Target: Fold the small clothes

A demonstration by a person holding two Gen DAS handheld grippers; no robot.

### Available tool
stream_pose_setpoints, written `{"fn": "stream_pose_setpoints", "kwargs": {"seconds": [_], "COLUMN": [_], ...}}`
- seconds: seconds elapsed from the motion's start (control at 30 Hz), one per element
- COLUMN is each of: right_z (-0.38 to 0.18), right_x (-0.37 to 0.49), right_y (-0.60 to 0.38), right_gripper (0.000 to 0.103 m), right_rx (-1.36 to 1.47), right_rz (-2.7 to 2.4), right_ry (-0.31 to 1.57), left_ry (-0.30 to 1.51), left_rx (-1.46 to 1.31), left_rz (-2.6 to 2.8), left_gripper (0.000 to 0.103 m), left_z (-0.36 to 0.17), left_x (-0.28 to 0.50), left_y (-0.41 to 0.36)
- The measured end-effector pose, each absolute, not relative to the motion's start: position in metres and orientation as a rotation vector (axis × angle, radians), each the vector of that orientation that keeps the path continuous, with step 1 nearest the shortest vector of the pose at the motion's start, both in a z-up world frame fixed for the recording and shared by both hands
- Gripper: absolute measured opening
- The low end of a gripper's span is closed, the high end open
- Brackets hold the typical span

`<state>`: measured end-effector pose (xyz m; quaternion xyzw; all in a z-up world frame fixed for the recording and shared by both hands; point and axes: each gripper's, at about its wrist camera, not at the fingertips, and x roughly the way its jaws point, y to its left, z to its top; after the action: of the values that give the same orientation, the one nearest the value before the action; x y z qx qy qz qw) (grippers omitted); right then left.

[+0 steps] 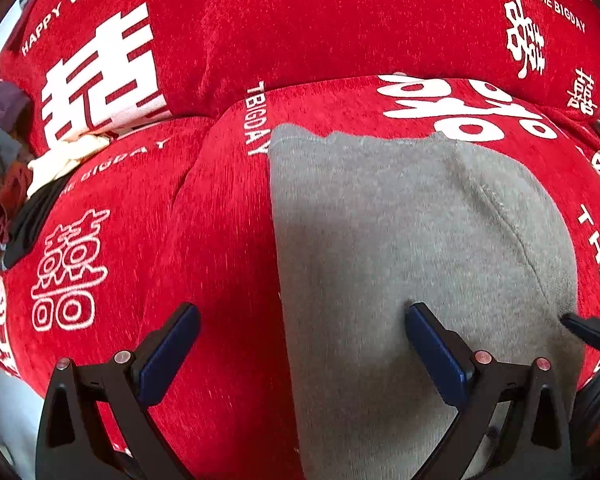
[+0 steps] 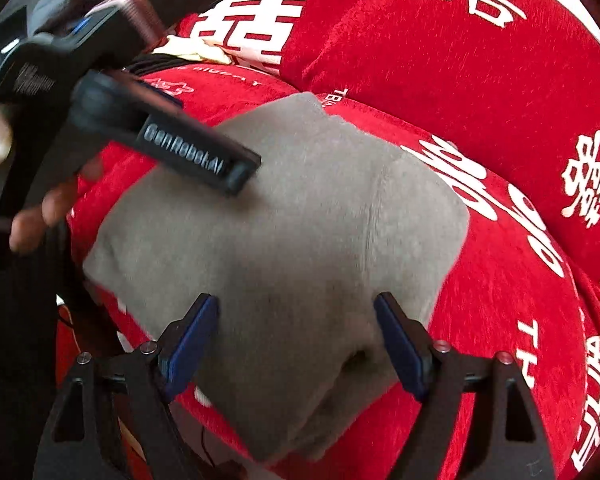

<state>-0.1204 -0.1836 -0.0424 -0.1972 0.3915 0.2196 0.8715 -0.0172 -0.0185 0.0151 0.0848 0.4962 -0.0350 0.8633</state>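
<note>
Now, garment: the grey garment (image 1: 400,240) lies flat on the red sofa cushion (image 1: 220,240), already doubled into a compact block, so you seem to be between folds

Long axis: it runs from your near edge away toward the backrest (image 1: 300,20); a stitched seam (image 1: 512,224) curves along its right side

Left gripper: your left gripper (image 1: 300,344) hangs spread wide over the garment's left edge, one pad above red fabric, the other above grey, gripping nothing

Right gripper: your right gripper (image 2: 296,336) is also spread wide, straddling the near corner, pads clear of the cloth; likely placed to take that corner

Surroundings: a heap of other clothes (image 1: 56,168) waits at the cushion's left end
</note>
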Motion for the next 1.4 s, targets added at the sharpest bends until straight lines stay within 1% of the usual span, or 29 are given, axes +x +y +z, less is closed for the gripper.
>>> {"fn": "stream_pose_setpoints", "kwargs": {"seconds": [0.13,0.27,0.37,0.43,0.5,0.57,0.63,0.7,0.77,0.8,0.83,0.93,0.97,1.03,1.1,1.23,1.33,1.4], "right_z": [-0.047,-0.049,-0.022,-0.004,-0.001,-0.004,-0.012,-0.021,-0.028,-0.030,-0.031,-0.027,-0.022,-0.015,-0.007,-0.009,-0.025,-0.023], "right_x": [-0.133,-0.141,-0.145,-0.129,-0.107,-0.077,-0.039,-0.019,-0.007,-0.006,-0.007,-0.011,-0.015,-0.015,-0.018,-0.012,-0.019,-0.032], "right_y": [-0.190,-0.198,-0.208,-0.211,-0.211,-0.209,-0.212,-0.214,-0.217,-0.219,-0.221,-0.226,-0.227,-0.225,-0.220,-0.204,-0.199,-0.205], "right_gripper": [0.084,0.084,0.085,0.085,0.085,0.085,0.085,0.085,0.089,0.094,0.096,0.096,0.096,0.096,0.096,0.096,0.096,0.096], "right_rx": [-0.429,-0.412,-0.381,-0.376,-0.380,-0.372,-0.308,-0.241,-0.179,-0.163,-0.152,-0.126,-0.127,-0.134,-0.136,-0.178,-0.244,-0.215], "right_rz": [0.439,0.479,0.497,0.474,0.436,0.362,0.289,0.273,0.270,0.258,0.242,0.232,0.219,0.228,0.246,0.234,0.222,0.224], "right_ry": [0.822,0.940,0.881,0.838,0.833,0.868,0.933,0.979,1.006,1.015,1.024,1.037,1.027,0.999,0.983,0.994,1.036,1.013], "left_ry": [1.039,1.050,1.032,1.046,1.088,1.163,1.221,1.253,1.267,1.275,1.289,1.333,1.316,1.219,1.216,1.268,1.234,1.194], "left_rx": [0.161,0.171,0.178,0.189,0.195,0.154,0.060,0.025,-0.007,-0.029,-0.061,-0.095,-0.104,-0.156,-0.157,-0.150,-0.119,-0.059], "left_rz": [-0.076,-0.085,-0.123,-0.125,-0.103,-0.082,-0.101,-0.112,-0.132,-0.144,-0.153,-0.147,-0.129,-0.083,-0.021,-0.014,0.015,0.024], "left_gripper": [0.103,0.103,0.103,0.103,0.103,0.103,0.103,0.103,0.103,0.103,0.103,0.103,0.103,0.103,0.103,0.103,0.103,0.103], "left_z": [0.014,0.018,0.028,0.027,0.021,0.011,0.005,0.000,-0.006,-0.009,-0.012,-0.008,0.001,0.021,0.020,-0.004,0.006,0.021], "left_x": [-0.025,-0.036,-0.044,-0.041,-0.033,-0.019,-0.007,0.001,0.007,0.010,0.011,0.012,0.012,0.013,0.020,0.035,0.026,0.017], "left_y": [-0.016,-0.016,-0.019,-0.023,-0.025,-0.023,-0.016,-0.012,-0.009,-0.007,-0.004,-0.001,0.003,0.017,0.026,0.031,0.027,0.020]}}
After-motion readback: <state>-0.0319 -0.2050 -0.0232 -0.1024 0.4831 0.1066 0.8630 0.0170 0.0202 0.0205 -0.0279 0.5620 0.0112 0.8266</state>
